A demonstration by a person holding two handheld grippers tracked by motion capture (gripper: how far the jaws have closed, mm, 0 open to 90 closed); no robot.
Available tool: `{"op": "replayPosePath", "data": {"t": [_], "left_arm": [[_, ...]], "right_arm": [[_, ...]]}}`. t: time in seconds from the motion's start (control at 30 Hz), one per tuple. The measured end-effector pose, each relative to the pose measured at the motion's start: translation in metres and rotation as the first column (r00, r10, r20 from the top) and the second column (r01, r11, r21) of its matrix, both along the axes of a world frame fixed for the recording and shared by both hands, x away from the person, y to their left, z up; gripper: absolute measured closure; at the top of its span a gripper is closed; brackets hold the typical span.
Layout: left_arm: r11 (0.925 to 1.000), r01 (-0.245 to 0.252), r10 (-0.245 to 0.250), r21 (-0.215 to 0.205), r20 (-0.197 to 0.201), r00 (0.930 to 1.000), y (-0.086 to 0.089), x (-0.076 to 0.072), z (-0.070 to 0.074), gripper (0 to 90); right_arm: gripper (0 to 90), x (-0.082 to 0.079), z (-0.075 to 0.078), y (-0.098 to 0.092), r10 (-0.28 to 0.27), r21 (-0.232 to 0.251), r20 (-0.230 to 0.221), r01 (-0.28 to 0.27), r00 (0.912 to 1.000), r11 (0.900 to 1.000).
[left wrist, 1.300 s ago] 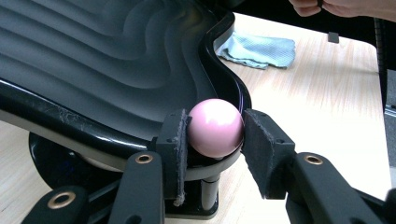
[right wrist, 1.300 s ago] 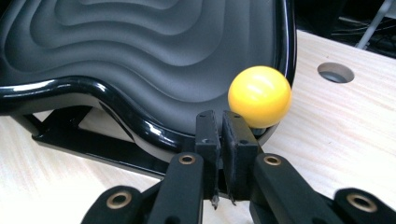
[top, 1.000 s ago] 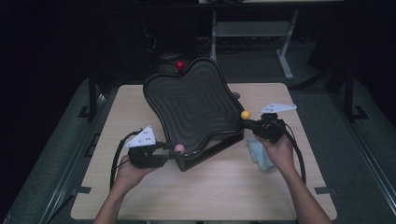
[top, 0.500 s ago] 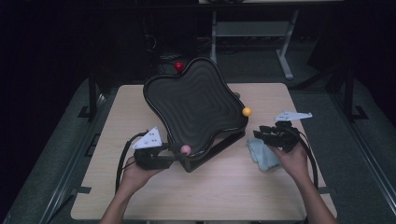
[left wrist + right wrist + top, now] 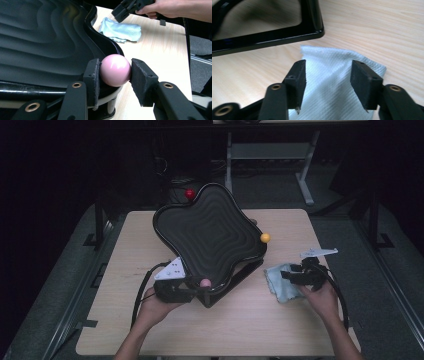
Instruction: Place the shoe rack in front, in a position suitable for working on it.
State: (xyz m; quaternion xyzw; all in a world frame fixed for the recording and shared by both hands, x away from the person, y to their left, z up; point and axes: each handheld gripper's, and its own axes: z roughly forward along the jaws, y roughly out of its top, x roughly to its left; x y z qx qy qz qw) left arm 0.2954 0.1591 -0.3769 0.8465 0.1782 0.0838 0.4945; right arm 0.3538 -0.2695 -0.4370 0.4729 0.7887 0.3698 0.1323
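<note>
A black wavy tray (image 5: pixel 210 230) leans tilted on a black stand (image 5: pixel 235 282). It carries a red ball (image 5: pixel 190 194) at its top, an orange ball (image 5: pixel 265 237) at its right edge and a pink ball (image 5: pixel 205 282) at its low corner. My left gripper (image 5: pixel 197 287) is shut on the pink ball (image 5: pixel 115 70), both pads touching it; its jaws have widened a little. My right gripper (image 5: pixel 287 276) hovers over a light blue cloth (image 5: pixel 280 282). Its jaws have just been opening and now stand wide, with the cloth (image 5: pixel 329 95) lying under them, untouched by the pads (image 5: pixel 298 72).
The wooden table (image 5: pixel 250 325) has bare room in front of the tray and at its left. The stand's black frame (image 5: pixel 287 32) lies just beyond the cloth. Dark floor and a metal rack (image 5: pixel 270 155) sit behind the table.
My right gripper has left the tray's right edge near the orange ball, dropped toward the person over the cloth and opened. My left gripper slid slightly right with the pink ball.
</note>
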Motion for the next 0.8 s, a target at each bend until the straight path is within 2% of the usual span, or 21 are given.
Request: {"op": "replayPosePath", "data": {"t": [0.03,0.33,0.37,0.47,0.67,0.7,0.8], "left_arm": [[1.0000,0.001,-0.001,-0.003,0.000,1.0000,-0.001,-0.001,0.000,59.8],[0.9997,0.016,-0.016,-0.016,-0.001,0.9999,-0.011,-0.008,-0.002,59.8],[0.9997,0.020,-0.020,-0.015,-0.004,0.9998,-0.013,-0.008,-0.002,59.7],[0.9996,0.020,-0.020,-0.018,-0.006,0.9998,-0.014,-0.009,-0.003,59.7],[0.9995,0.023,-0.023,-0.020,-0.001,0.9997,-0.019,-0.012,-0.004,59.8],[0.9995,0.024,-0.024,-0.021,0.000,0.9997,-0.020,-0.013,-0.004,59.8],[0.9994,0.025,-0.025,-0.024,0.000,0.9997,-0.021,-0.013,-0.004,59.8]], "right_arm": [[39.4,0.004,-0.004,0.002,-0.010,-0.023,-0.003,0.010,0.9999,1.000],[39.4,0.016,-0.023,0.005,-0.027,-0.074,-0.052,0.023,0.9983,0.997],[40.1,0.018,-0.027,0.006,-0.026,-0.085,-0.067,0.020,0.9974,0.996],[41.5,0.018,-0.028,0.007,-0.030,-0.086,-0.063,0.025,0.9975,0.996],[49.0,0.016,-0.028,0.009,-0.014,-0.118,-0.053,0.008,0.9985,0.993],[55.8,0.014,-0.027,0.011,0.003,-0.131,-0.047,-0.009,0.9989,0.991],[60.1,0.012,-0.028,0.012,0.015,-0.130,-0.038,-0.020,0.9992,0.991]]}}
